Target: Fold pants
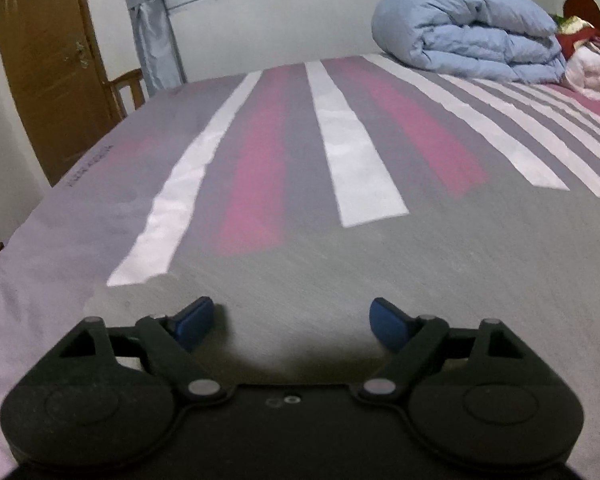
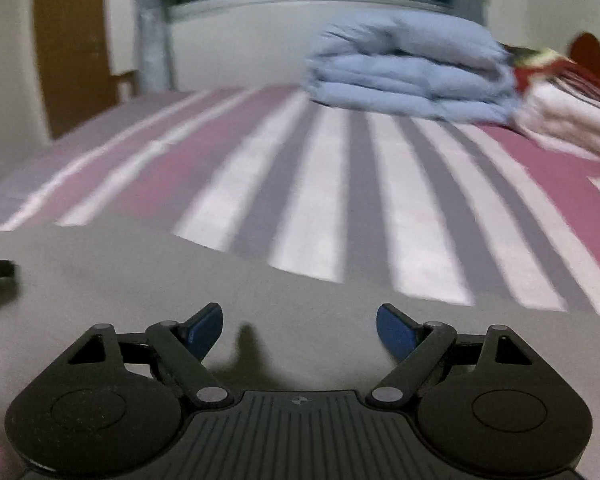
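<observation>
The grey fabric pants (image 1: 340,280) lie spread flat on the striped pink, grey and white bedsheet (image 1: 356,152). No fold visible. Left gripper (image 1: 292,318) and right gripper (image 2: 300,326) hover above, jaws apart, empty. Folding appears outstanding.

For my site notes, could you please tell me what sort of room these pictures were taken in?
Most likely a bedroom: a bed with a pink, grey and white striped sheet, a folded pale blue duvet on it, and a grey tied-back curtain beside a window.
</observation>
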`<state>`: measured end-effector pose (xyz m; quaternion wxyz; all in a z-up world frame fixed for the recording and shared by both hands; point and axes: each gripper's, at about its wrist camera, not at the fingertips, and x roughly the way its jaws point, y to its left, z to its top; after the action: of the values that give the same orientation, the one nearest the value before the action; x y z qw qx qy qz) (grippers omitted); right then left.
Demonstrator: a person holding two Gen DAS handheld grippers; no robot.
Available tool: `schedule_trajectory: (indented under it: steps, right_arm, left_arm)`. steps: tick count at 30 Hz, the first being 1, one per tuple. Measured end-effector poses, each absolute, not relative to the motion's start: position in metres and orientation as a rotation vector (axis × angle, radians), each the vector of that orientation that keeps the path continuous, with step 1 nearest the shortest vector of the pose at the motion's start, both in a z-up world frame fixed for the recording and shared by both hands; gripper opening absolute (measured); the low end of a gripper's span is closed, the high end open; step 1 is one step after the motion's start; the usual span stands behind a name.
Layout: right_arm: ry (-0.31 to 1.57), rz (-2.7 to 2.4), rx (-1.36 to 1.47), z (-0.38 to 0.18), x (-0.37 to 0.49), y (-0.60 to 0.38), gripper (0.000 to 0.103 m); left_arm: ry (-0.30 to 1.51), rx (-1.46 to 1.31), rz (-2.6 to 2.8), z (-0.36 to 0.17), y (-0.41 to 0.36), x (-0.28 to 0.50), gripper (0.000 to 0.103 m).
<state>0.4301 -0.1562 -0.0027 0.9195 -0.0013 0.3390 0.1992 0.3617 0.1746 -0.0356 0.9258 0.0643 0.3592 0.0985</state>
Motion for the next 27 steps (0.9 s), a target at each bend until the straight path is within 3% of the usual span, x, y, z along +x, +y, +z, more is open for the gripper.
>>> schedule_trajectory:
  steps: [7,14,17,21,27]
  right_arm:
    - [0.709,0.578,-0.034,-0.007,0.446,-0.049,0.085]
    - [0.793,0.560,-0.134,-0.043,0.472,0.029,0.089]
    - [0.804,0.550,-0.037,-0.027,0.480,0.014,0.088]
    - [0.662,0.557,0.110,0.003,0.445,-0.055,0.089]
    - [0.572,0.369,0.298,0.007,0.381,-0.199,0.088]
  left_arm:
    - [0.740,0.134,0.292,-0.031,0.215,0.364,0.074]
    - [0.765,0.086,0.308,-0.048,0.237,0.369,0.089]
    - [0.762,0.075,0.325,-0.043,0.236,0.366,0.086]
    - [0.733,0.058,0.329,-0.027,0.229,0.348,0.078]
    - [0.689,-0.015,0.311,-0.011,0.200,0.304,0.081]
